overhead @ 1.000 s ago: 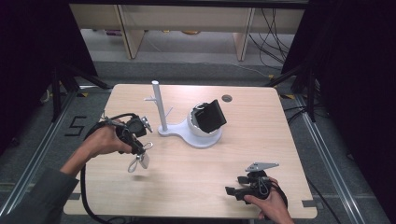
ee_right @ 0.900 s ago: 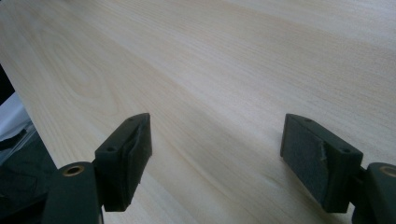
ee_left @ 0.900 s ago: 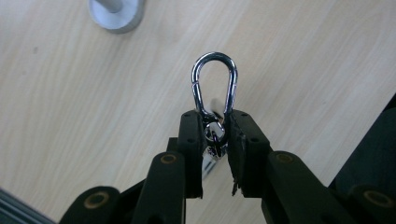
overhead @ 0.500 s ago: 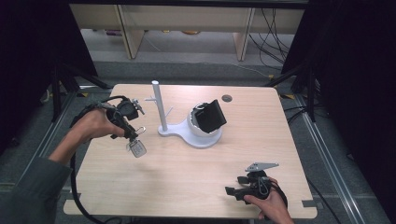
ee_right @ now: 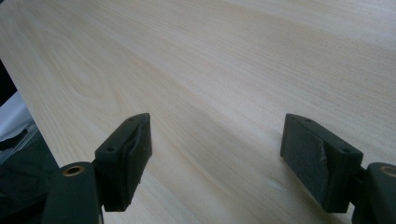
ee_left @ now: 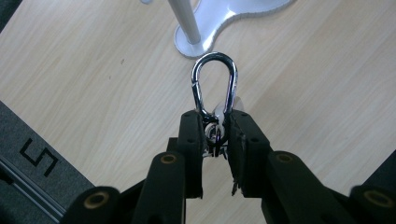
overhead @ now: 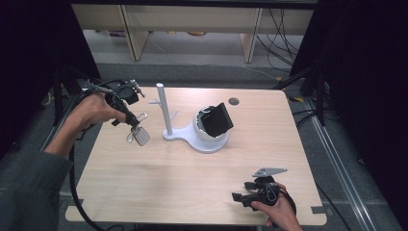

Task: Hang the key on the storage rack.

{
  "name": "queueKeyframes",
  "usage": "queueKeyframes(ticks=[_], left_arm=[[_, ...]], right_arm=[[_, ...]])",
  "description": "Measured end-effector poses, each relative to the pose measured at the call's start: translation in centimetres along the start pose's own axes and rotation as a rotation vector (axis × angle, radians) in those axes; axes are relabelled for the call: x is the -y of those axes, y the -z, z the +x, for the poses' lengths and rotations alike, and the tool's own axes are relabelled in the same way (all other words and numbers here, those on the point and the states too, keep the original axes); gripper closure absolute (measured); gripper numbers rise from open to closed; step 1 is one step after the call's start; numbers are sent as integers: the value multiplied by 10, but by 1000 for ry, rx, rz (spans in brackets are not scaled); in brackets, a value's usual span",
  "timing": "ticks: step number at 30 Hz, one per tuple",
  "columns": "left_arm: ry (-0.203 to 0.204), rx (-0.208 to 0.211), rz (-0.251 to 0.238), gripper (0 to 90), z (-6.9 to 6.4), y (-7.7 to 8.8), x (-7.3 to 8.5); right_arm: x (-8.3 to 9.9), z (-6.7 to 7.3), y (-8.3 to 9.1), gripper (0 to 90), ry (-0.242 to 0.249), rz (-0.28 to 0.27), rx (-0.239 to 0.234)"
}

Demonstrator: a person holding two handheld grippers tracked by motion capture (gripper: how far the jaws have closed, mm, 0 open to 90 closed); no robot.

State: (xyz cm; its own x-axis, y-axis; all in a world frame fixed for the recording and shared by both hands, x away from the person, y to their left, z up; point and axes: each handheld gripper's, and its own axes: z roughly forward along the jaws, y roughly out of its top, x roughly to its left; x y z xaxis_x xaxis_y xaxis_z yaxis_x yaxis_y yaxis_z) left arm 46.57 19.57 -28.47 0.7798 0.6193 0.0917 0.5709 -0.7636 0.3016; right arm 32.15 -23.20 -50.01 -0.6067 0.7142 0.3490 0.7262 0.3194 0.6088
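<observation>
My left gripper (overhead: 131,119) hangs above the table's left side, shut on a silver keychain (overhead: 140,136) whose tag dangles below it. In the left gripper view the black jaws (ee_left: 215,133) clamp the small ring at the foot of a shiny carabiner (ee_left: 214,81), which sticks out ahead toward the white post (ee_left: 185,23). The white stand (overhead: 164,109) rises just right of the held keychain, with short pegs near its top. Near the front right edge my right gripper (overhead: 241,193) lies low on the table, open, and only bare wood lies between its pads (ee_right: 128,154).
The stand's flat white base (overhead: 179,136) widens into a round dish (overhead: 211,142) holding a tilted black box (overhead: 216,120). A dark cable hole (overhead: 234,101) sits near the far edge. A cable trails from the left gripper off the table's left side.
The left hand has lifted the keychain off the table and carried it up and away, closer to the post's level. The right gripper has stayed where it was.
</observation>
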Motion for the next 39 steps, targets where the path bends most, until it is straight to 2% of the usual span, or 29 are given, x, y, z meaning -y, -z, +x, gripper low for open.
queueKeyframes(ticks=[1, 2, 4, 10, 12, 15, 16, 17, 19, 20, 21, 22, 25, 27, 31, 32, 33, 34, 37, 39], left_arm=[[9, -1, -5, 750, 1, 0, -1], [15, -11, -3, 750, 6, 2, -3], [27, -8, -10, 750, 8, 3, -5], [42, -26, -2, 750, 13, 5, -13], [59, -30, -7, 750, 14, 3, -19], [66, -25, -13, 750, 16, 3, -23], [67, -28, -8, 750, 17, 2, -24], [66, -36, 3, 750, 19, 0, -27], [75, -35, -1, 750, 20, -1, -29], [79, -35, -2, 750, 21, -2, -31], [84, -41, -7, 750, 22, -3, -32], [89, -31, -14, 750, 23, -5, -36], [101, -38, -3, 750, 24, -10, -39], [97, -43, 6, 750, 24, -13, -40], [93, -36, 12, 750, 22, -18, -45], [89, -37, 15, 750, 21, -20, -47], [89, -37, 15, 749, 21, -20, -47], [80, -39, 19, 750, 20, -22, -49], [81, -37, 22, 749, 19, -25, -50], [89, -35, 17, 749, 19, -26, -50]], right_arm=[[0, -1, 0, 257, 7, -3, 14], [0, -1, 0, 257, -1, 3, -1], [0, -1, 1, 257, 5, -9, 16], [0, 0, 0, 257, 2, 0, 9], [0, 0, 0, 257, 1, -4, 2], [0, 0, 0, 257, 3, -6, -1], [0, 1, 0, 257, -10, -2, -3], [0, 0, 0, 257, 13, 2, 14], [0, 0, 0, 257, 15, -4, 15], [0, 2, 1, 257, -18, 11, 2], [0, -1, 0, 257, 23, -2, 4], [0, 0, -1, 257, 10, 2, -3], [0, 2, 0, 257, 0, 12, 9], [0, 1, 0, 257, 12, 7, 5], [1, 1, -1, 257, -9, 0, -8], [0, 0, -1, 257, 14, 4, 9], [0, 0, -1, 257, 14, 4, 9], [1, 2, -1, 257, -9, 2, -11], [0, 1, 0, 257, 15, 5, 9], [0, 1, 0, 257, 9, 8, 3]])
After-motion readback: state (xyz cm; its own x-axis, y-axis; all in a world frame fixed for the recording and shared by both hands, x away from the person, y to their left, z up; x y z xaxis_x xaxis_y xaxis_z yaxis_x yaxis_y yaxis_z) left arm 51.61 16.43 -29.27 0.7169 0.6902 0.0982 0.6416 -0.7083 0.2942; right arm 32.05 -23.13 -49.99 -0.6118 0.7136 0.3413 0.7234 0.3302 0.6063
